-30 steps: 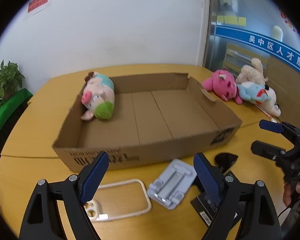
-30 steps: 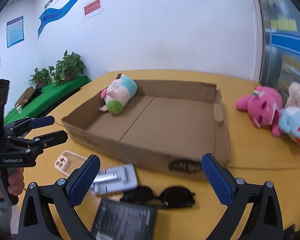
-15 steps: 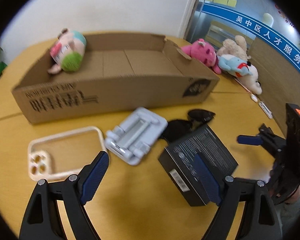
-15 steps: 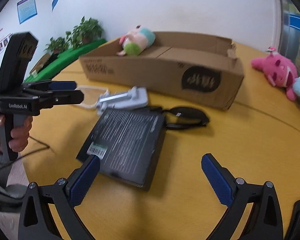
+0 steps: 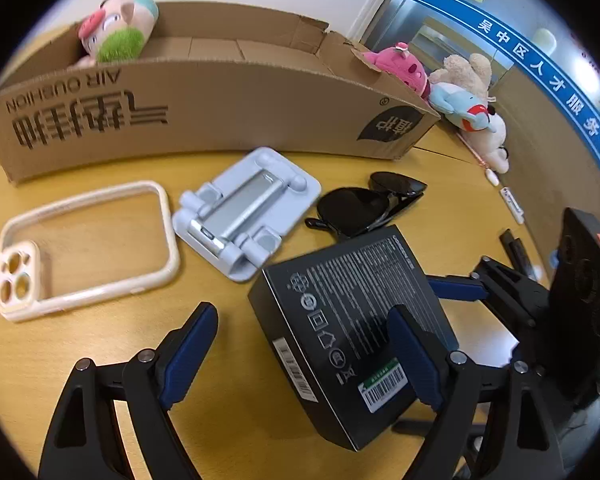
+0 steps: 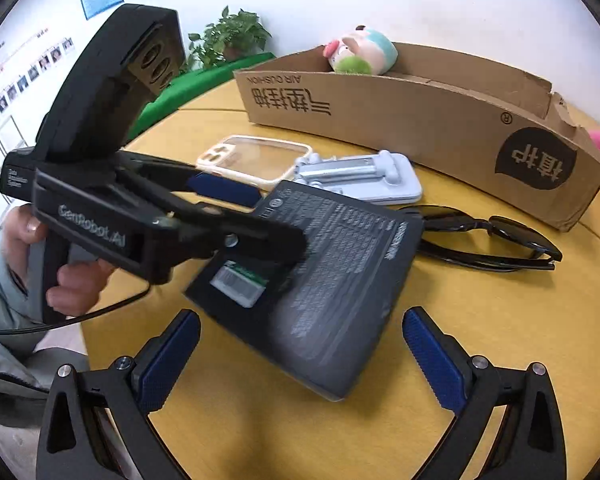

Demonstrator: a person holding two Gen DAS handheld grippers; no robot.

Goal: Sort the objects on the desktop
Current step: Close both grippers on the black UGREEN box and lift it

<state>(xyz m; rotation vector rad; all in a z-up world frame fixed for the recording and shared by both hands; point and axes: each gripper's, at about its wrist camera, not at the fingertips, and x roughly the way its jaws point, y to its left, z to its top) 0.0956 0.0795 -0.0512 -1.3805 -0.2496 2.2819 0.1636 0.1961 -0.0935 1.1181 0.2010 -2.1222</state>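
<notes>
A black box point(image 5: 352, 320) is seen lying flat on the yellow table point(image 5: 100, 360) in the lower centre of the left wrist view. The left gripper point(image 5: 304, 356) is held wide open, one blue pad over the box's label end and the other over bare table; whether the box is touched cannot be told. In the right wrist view the right gripper point(image 6: 300, 360) is also spread open at the bottom of the frame, with the near end of the box point(image 6: 320, 280) between its fingers but apart from them. The left gripper point(image 6: 236, 216) is seen there reaching in from the left edge, over the box.

Just above the box in the left view, sunglasses point(image 5: 368, 204) and a grey stand point(image 5: 248, 208) are laid, with a phone case point(image 5: 84, 248) at centre left. A cardboard tray point(image 5: 220, 100) is stretched across the upper frame, a plush point(image 5: 120, 28) inside at upper left. More plush toys point(image 5: 452, 84) are piled at upper right
</notes>
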